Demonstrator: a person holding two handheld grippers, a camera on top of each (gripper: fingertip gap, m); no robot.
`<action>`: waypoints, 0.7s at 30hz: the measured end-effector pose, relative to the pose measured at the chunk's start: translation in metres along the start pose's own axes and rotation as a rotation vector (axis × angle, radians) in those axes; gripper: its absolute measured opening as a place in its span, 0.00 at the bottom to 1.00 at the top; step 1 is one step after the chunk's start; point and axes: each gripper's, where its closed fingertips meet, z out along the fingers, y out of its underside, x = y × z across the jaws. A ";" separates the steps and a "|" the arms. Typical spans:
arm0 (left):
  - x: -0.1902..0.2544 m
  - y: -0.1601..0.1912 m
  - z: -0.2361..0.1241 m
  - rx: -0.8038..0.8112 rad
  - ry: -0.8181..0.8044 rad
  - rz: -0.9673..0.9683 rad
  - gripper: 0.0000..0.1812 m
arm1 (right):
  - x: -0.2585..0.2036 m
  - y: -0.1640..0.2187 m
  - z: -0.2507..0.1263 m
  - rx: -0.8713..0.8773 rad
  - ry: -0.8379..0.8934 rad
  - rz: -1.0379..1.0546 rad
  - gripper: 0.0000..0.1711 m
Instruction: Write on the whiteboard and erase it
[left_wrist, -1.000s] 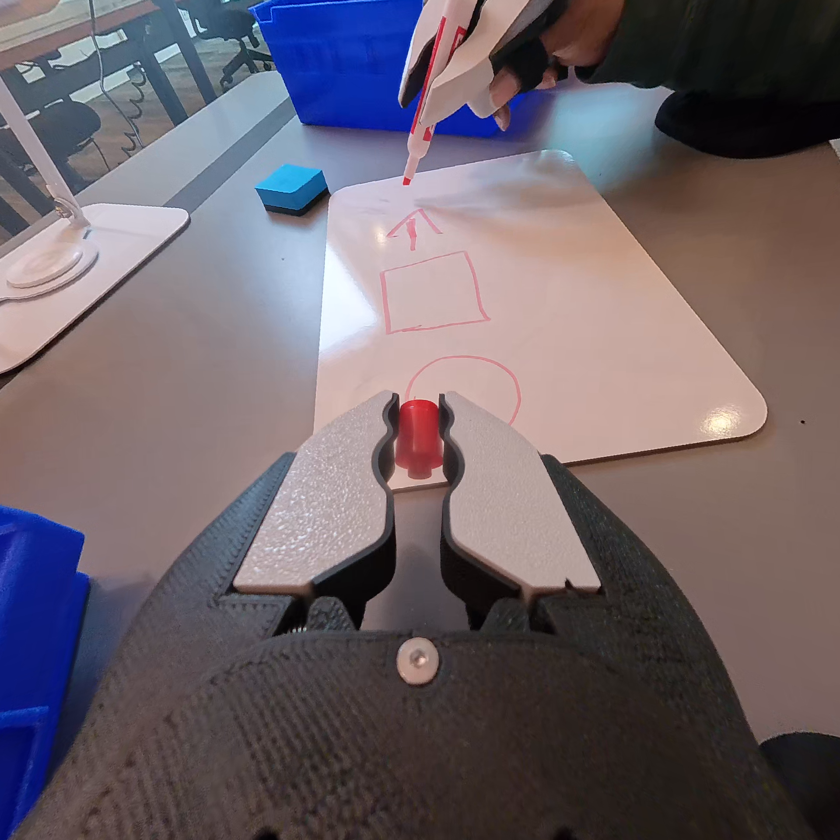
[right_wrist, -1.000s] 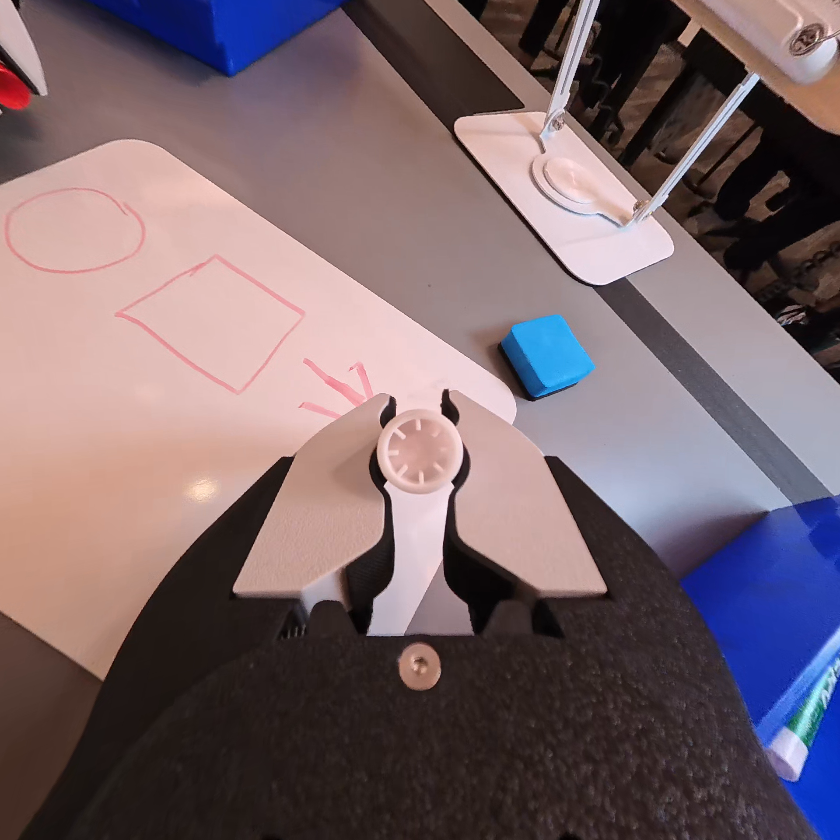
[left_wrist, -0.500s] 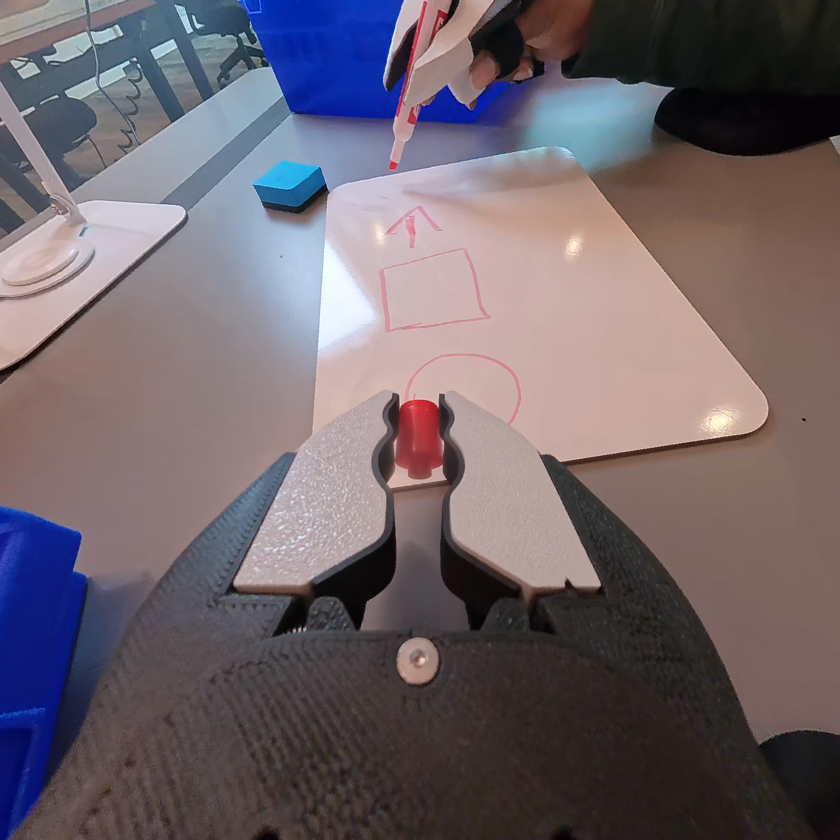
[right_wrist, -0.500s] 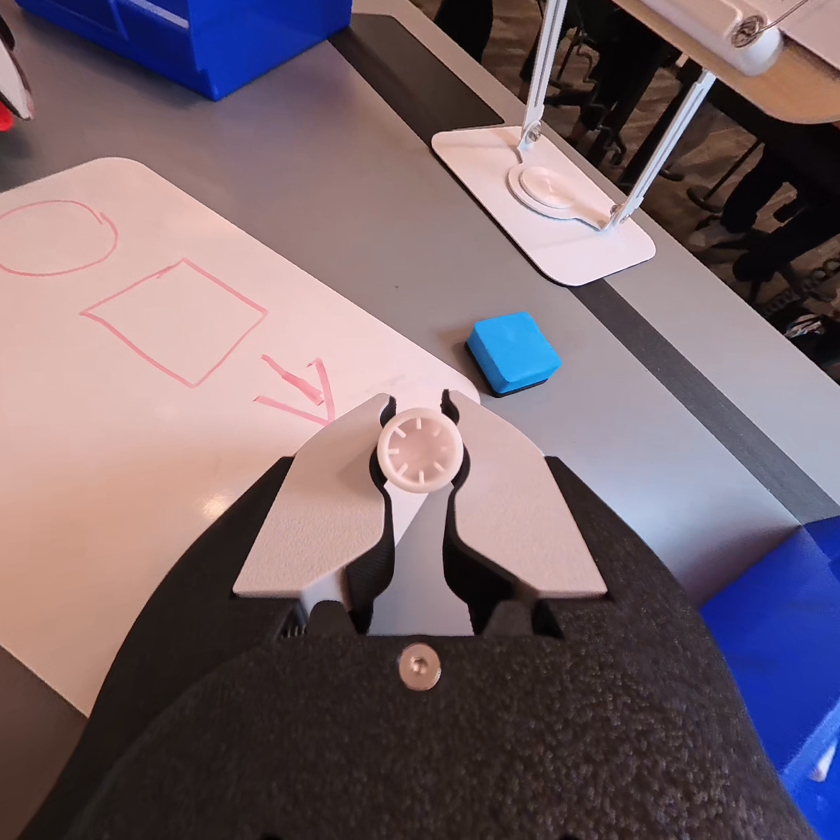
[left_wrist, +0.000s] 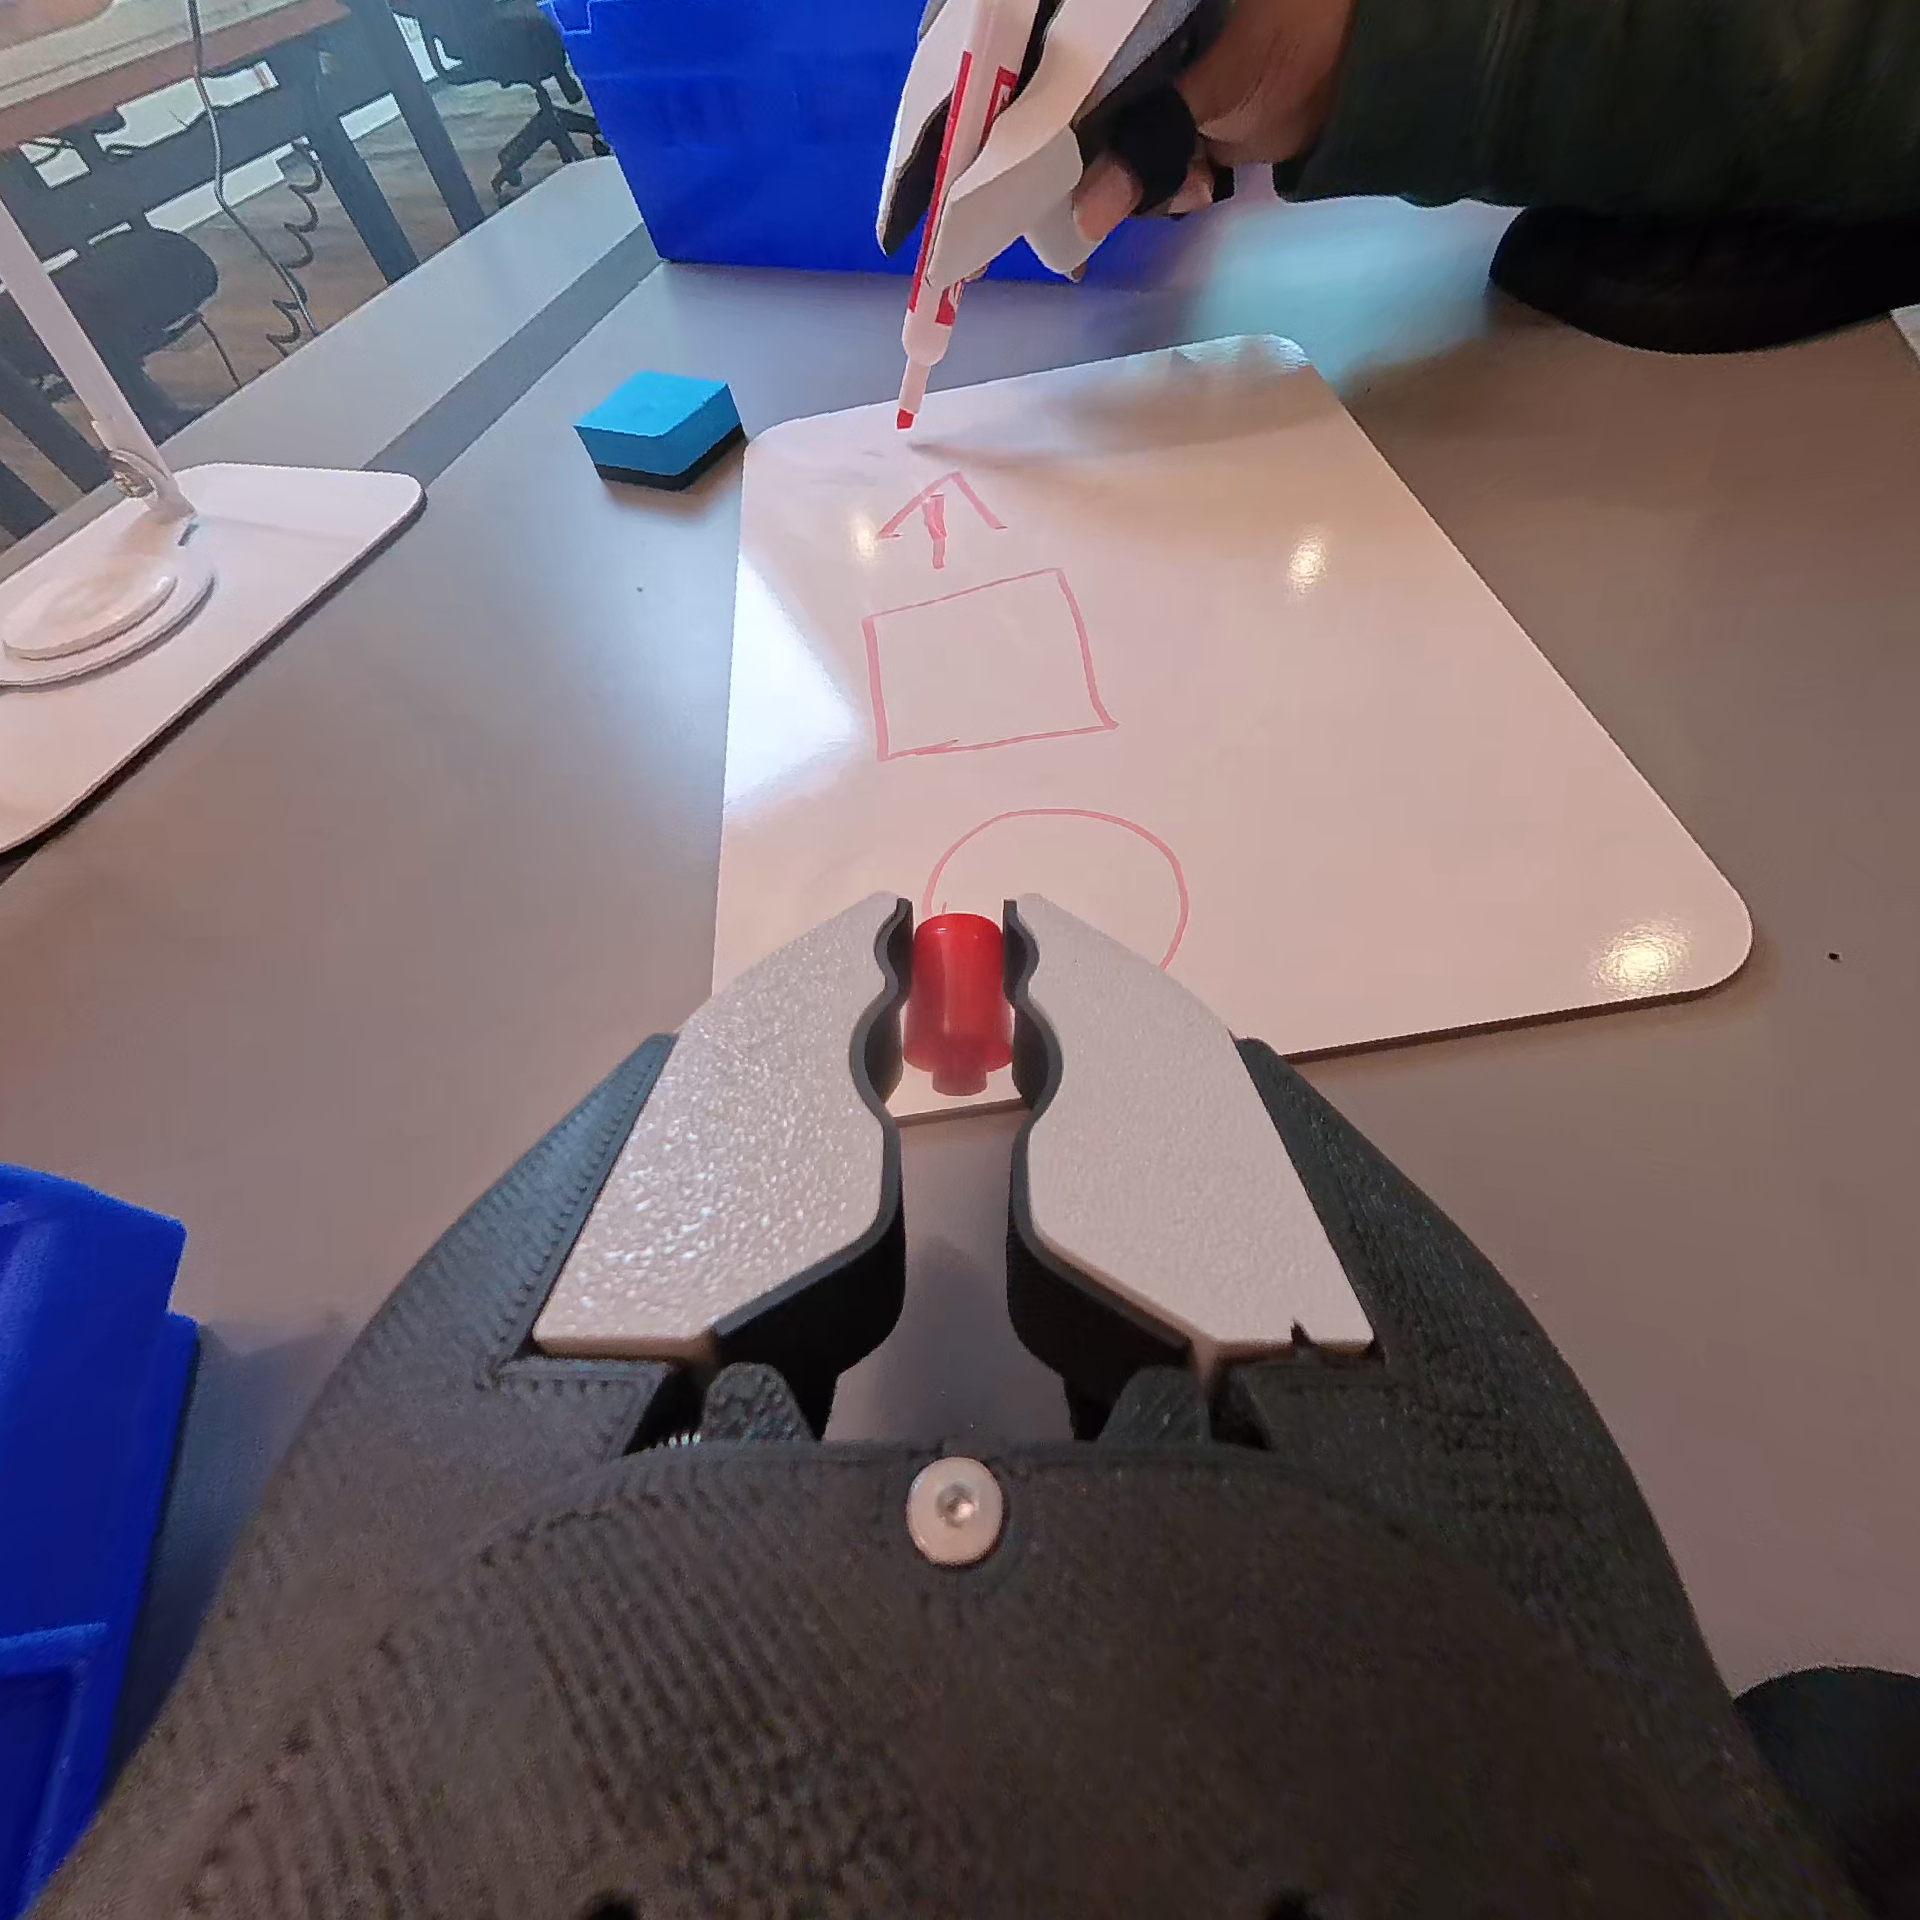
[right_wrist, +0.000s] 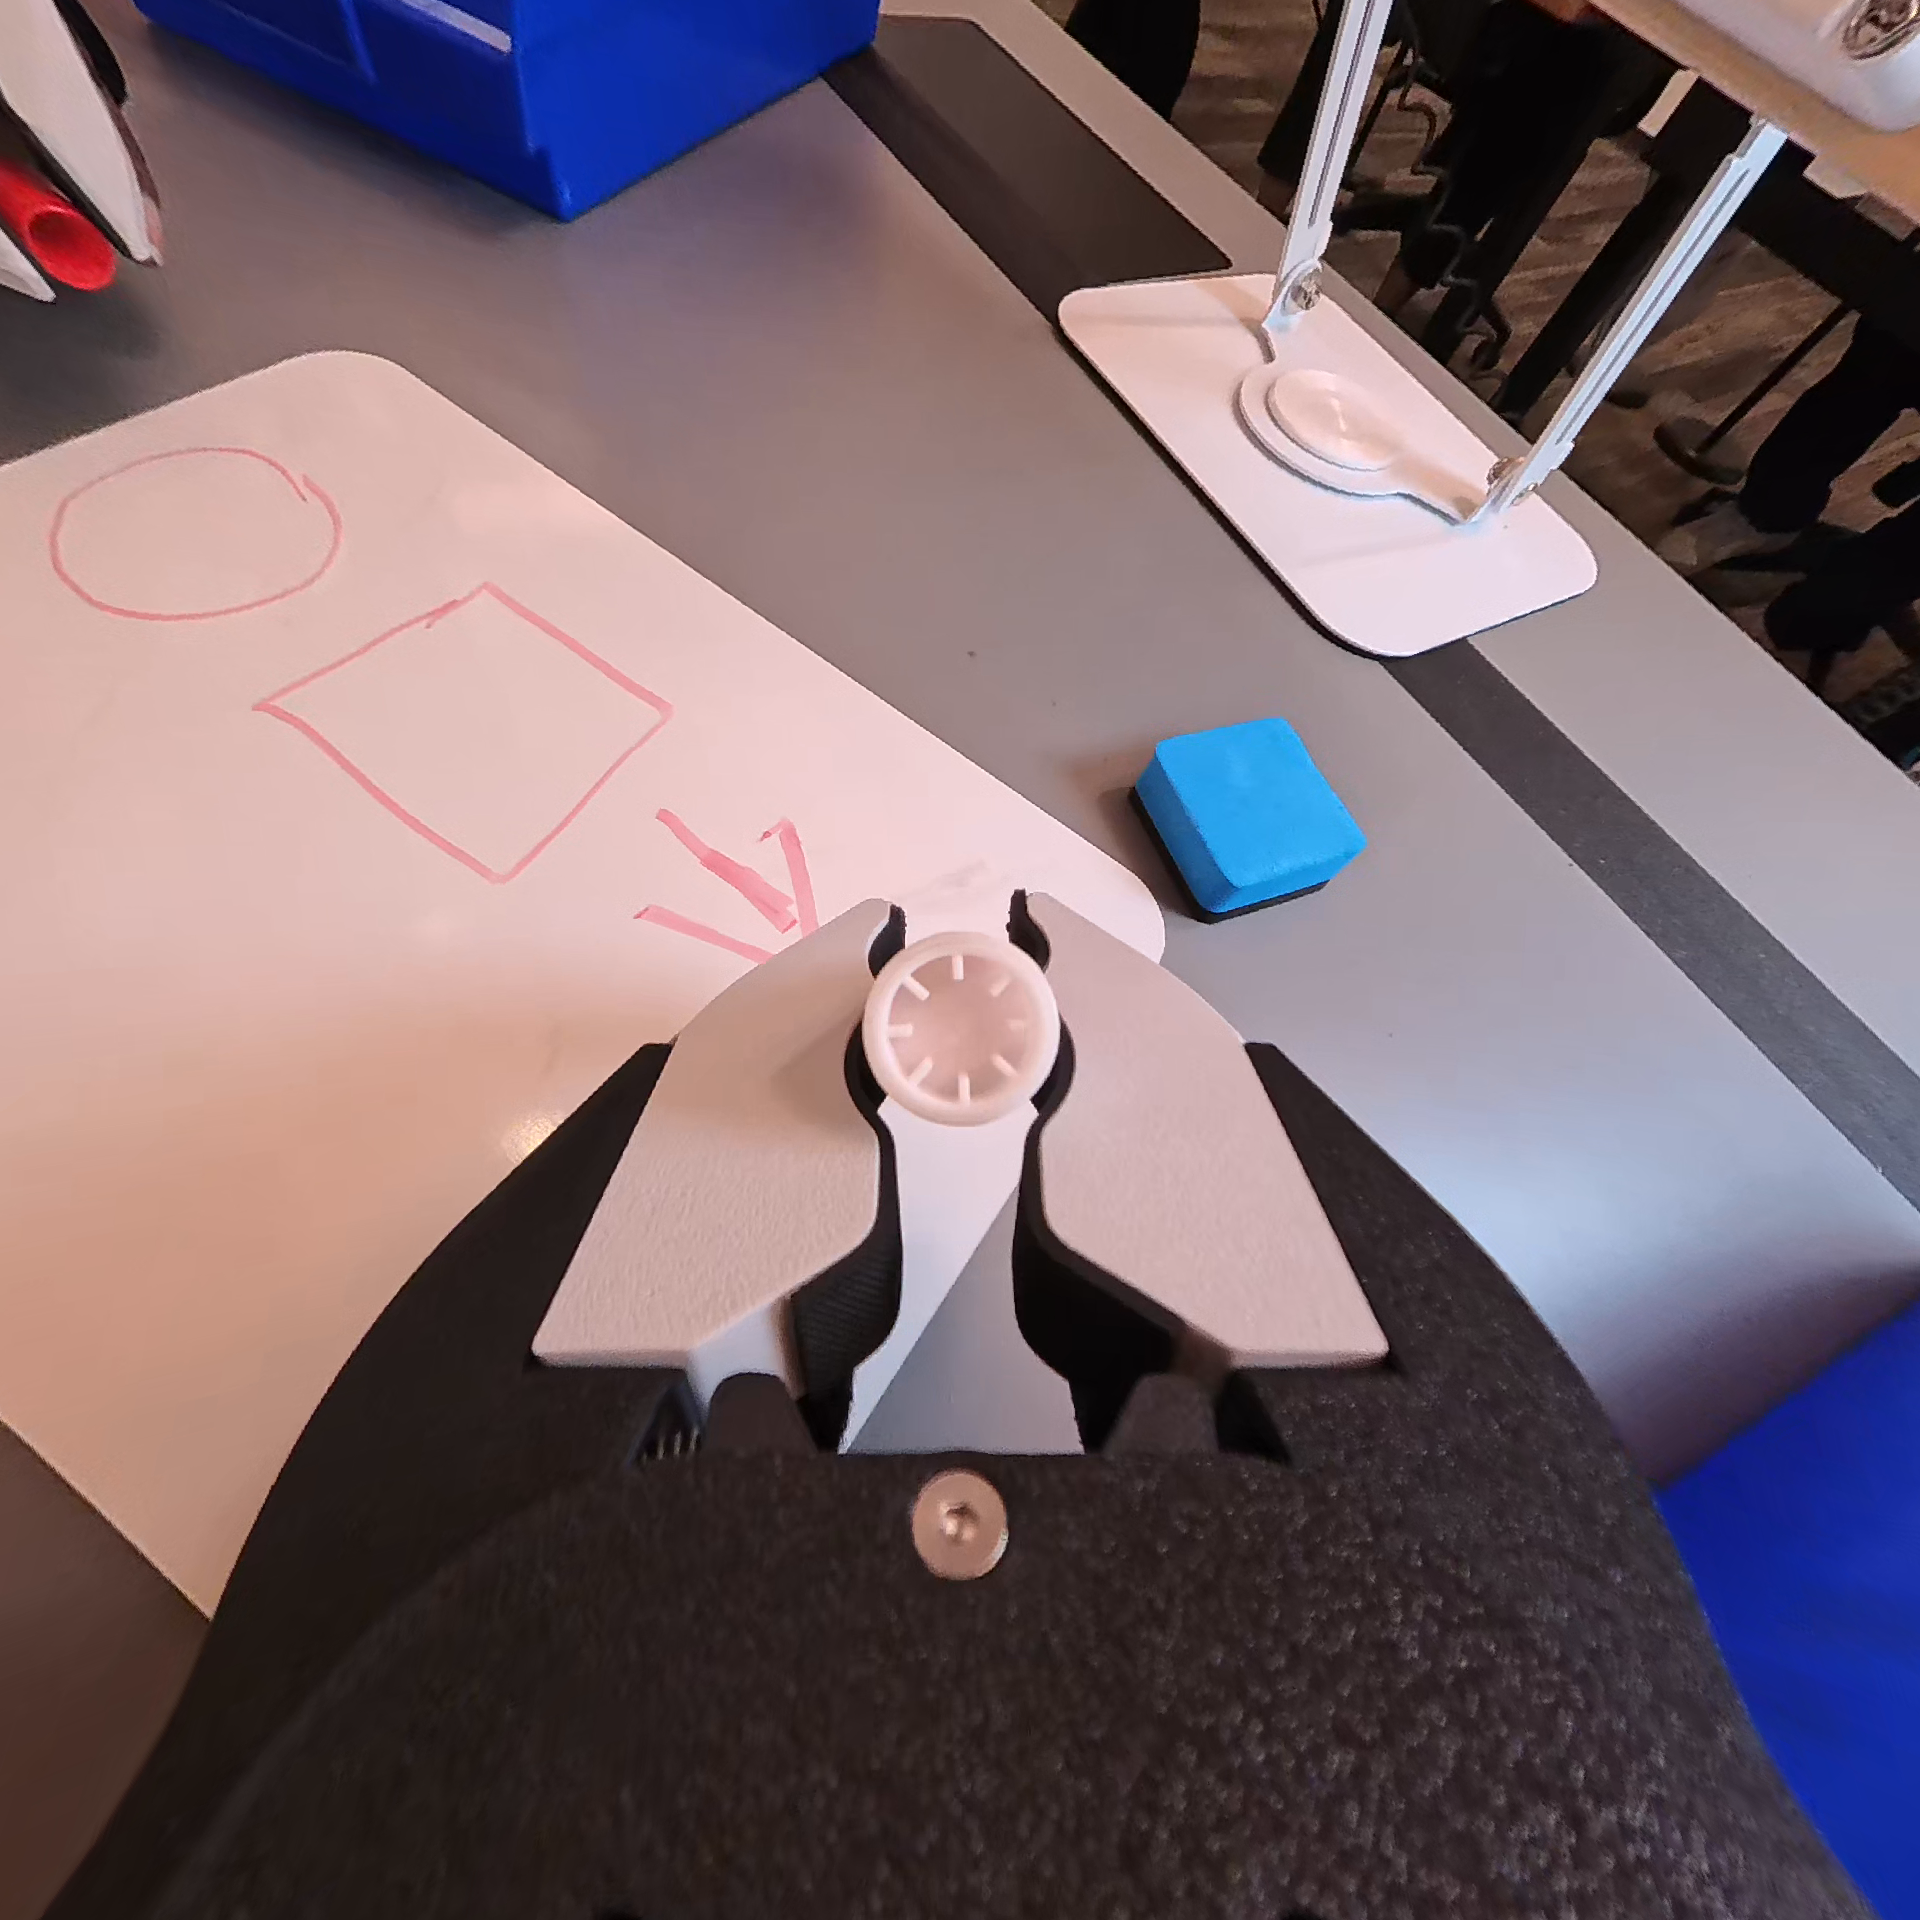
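The whiteboard (left_wrist: 1299, 727) lies flat on the grey table with a red circle, a square and an arrow drawn on it. My left gripper (left_wrist: 954, 914) is shut on the red marker cap (left_wrist: 956, 997) over the board's near edge. My right gripper (right_wrist: 956, 909) is shut on the marker, whose white end (right_wrist: 961, 1039) faces the camera. In the left wrist view the marker (left_wrist: 935, 260) points down, its red tip (left_wrist: 902, 419) close over the board's far left corner beyond the arrow. I cannot tell whether it touches. The blue eraser (left_wrist: 660, 426) lies beside that corner.
A white lamp base (left_wrist: 156, 603) stands left of the board, also in the right wrist view (right_wrist: 1330, 468). A blue bin (left_wrist: 748, 135) sits behind the board, another (left_wrist: 62, 1455) at my near left. The eraser (right_wrist: 1247, 816) lies between board and lamp. Across from one pair of fingers to the other is roughly 25 cm. The left gripper is farther from the blue eraser (left_wrist: 660, 426), some 30 cm, than the right, some 11 cm. The right camera catches it too, in the right wrist view (right_wrist: 1179, 765).
The right gripper lifted the marker tip a little up and left from the arrow, then lowered it again near the far corner. The left gripper with the cap has stayed still.
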 end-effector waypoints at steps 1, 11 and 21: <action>0.000 0.000 0.000 0.000 0.001 0.000 0.09 | 0.000 0.000 0.000 0.002 -0.001 -0.001 0.12; 0.000 0.000 0.000 -0.002 0.004 -0.002 0.09 | -0.003 -0.003 0.002 0.009 -0.008 -0.004 0.12; -0.001 0.000 0.000 -0.002 0.004 -0.003 0.09 | -0.002 -0.006 0.005 0.009 -0.008 -0.006 0.12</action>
